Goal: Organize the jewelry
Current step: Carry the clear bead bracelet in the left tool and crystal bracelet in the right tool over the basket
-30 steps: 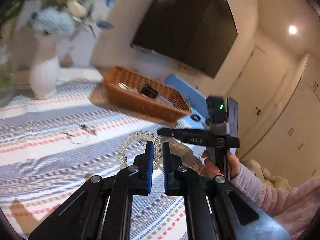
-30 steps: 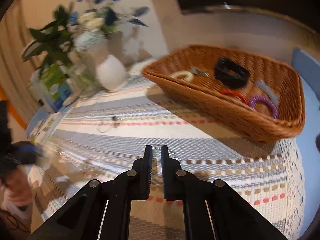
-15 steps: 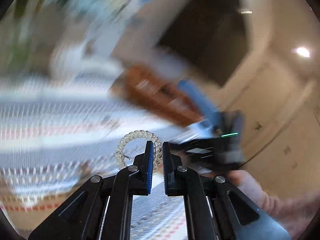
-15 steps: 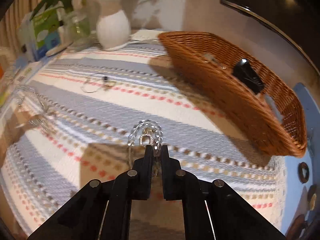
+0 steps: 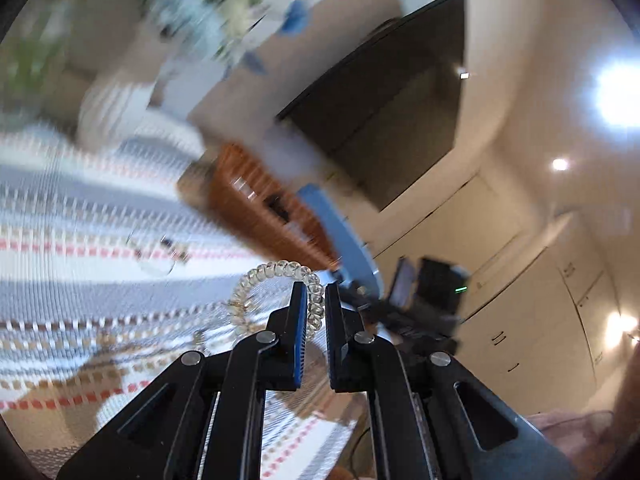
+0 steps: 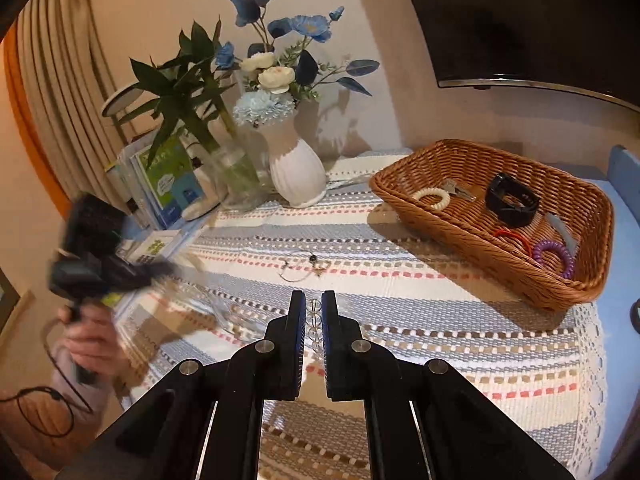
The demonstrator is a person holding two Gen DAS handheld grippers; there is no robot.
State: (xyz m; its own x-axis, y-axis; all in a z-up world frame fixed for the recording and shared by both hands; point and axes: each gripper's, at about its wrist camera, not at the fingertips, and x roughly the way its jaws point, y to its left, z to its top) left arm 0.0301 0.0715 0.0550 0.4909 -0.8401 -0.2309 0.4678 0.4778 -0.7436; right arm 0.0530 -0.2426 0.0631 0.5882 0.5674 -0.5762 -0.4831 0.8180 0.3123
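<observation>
Striped woven cloth (image 6: 420, 248) covers the desk under both tongs. At lower centre of the left view, the left tongs (image 5: 316, 300) pinch a clear, glassy spiral bracelet (image 5: 256, 288), its loop curling out to the left above the cloth. The right tongs (image 6: 313, 308) stand narrow with a short string of clear beads (image 6: 314, 322) between the tips; whether they grip it I cannot tell. Just beyond lies a thin necklace (image 6: 304, 270). A wicker basket (image 6: 460, 152) at right holds a cream coil, black band, red and purple rings.
</observation>
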